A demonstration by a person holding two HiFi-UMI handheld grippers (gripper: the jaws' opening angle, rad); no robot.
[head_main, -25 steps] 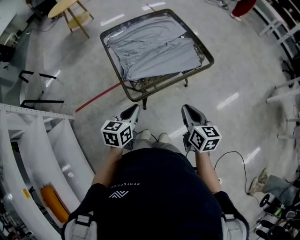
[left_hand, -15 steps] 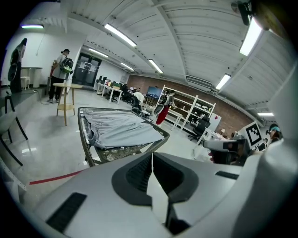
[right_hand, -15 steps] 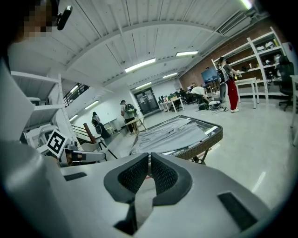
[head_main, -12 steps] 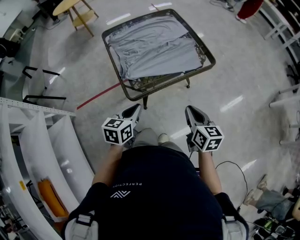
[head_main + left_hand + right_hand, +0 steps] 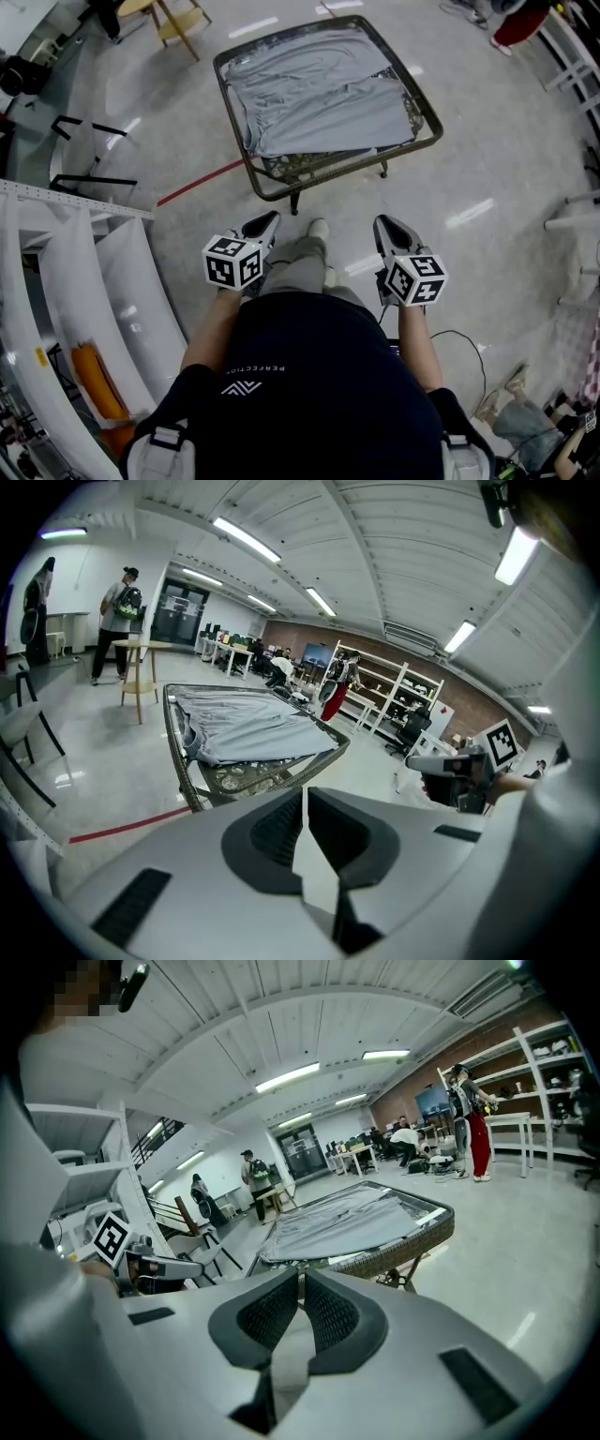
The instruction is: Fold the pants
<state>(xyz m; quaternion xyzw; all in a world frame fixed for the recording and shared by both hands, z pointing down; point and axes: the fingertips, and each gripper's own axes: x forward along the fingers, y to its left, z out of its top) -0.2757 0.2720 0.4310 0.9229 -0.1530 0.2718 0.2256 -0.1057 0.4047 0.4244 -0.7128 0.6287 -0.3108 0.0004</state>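
Observation:
Grey pants (image 5: 319, 98) lie spread flat over a square glass-topped table with a wicker rim (image 5: 429, 139). They also show ahead in the left gripper view (image 5: 248, 735) and the right gripper view (image 5: 352, 1222). My left gripper (image 5: 272, 218) and right gripper (image 5: 380, 222) hang in front of my body, short of the table and apart from the pants. Both point toward it. The left gripper (image 5: 305, 794) has its jaws shut with nothing between them. The right gripper (image 5: 302, 1279) is shut and empty too.
White shelving (image 5: 75, 281) runs along the left. A wooden stool (image 5: 178, 19) and a black chair frame (image 5: 80, 178) stand left of the table. Red tape (image 5: 197, 183) crosses the floor. A cable (image 5: 459, 328) lies at the right. People (image 5: 117, 611) stand far off.
I have stepped toward the table: one foot now shows ahead between the grippers, and the table sits a little further right in the head view. Both grippers stay shut.

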